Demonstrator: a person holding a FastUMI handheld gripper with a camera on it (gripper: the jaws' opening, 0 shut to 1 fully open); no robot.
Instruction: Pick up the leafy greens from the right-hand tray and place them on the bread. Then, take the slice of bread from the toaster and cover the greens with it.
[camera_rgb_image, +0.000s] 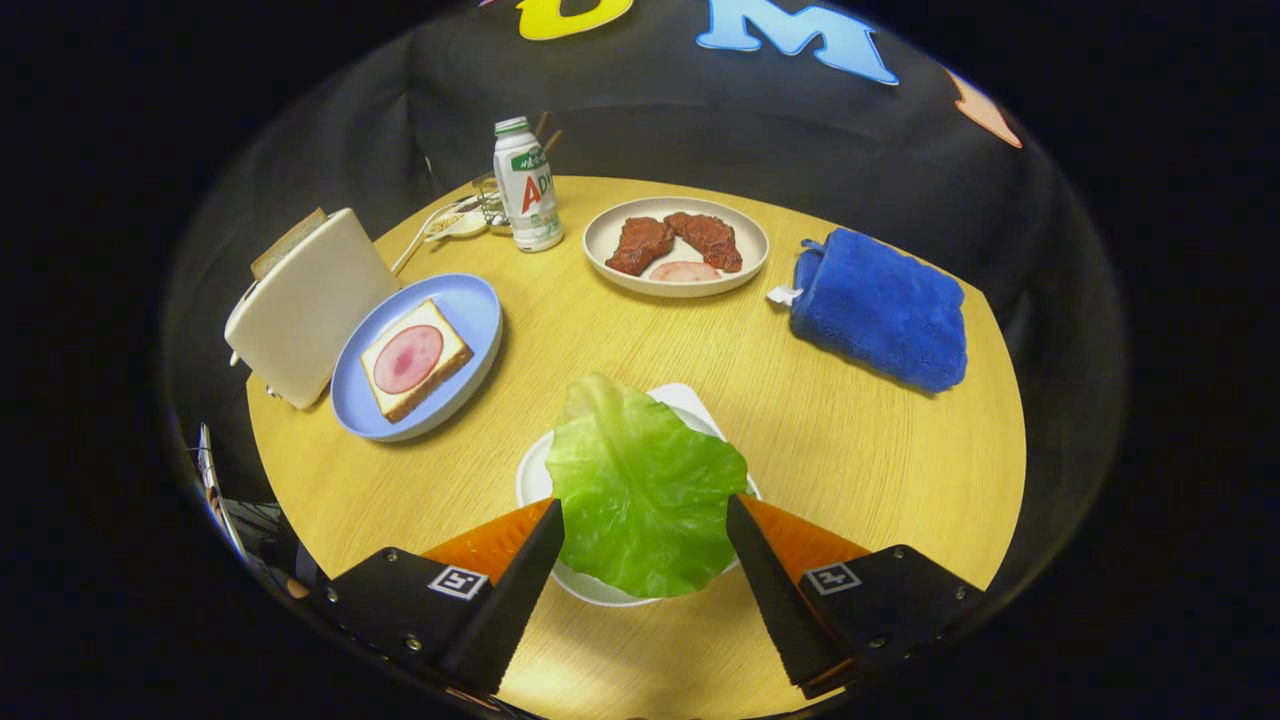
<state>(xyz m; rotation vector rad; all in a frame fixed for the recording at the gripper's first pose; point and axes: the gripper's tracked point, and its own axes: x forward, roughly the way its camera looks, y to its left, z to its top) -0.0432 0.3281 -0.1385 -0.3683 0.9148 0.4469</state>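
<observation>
A round wooden bench (820, 420) stood before a black cloth wall. The tongs (645, 535) were spread apart, one finger on each side of the lettuce leaf (640, 490), which lay on its white tray (532, 480); whether the fingers touched the leaf could not be determined, and no grasp was evident. The open slice of bread (415, 358), topped with a round of ham, rested on the blue plate (470, 305) well beyond the left finger. The second slice (288, 240) stood in the toaster (305, 305) beside that plate. Judged from this layout, neither step was complete: the leaf remained to be lifted and placed, then covered. Further back stood a bottle (527, 185) with partly legible lettering, a plate of meat (676, 245) and a blue towel (880, 308).
</observation>
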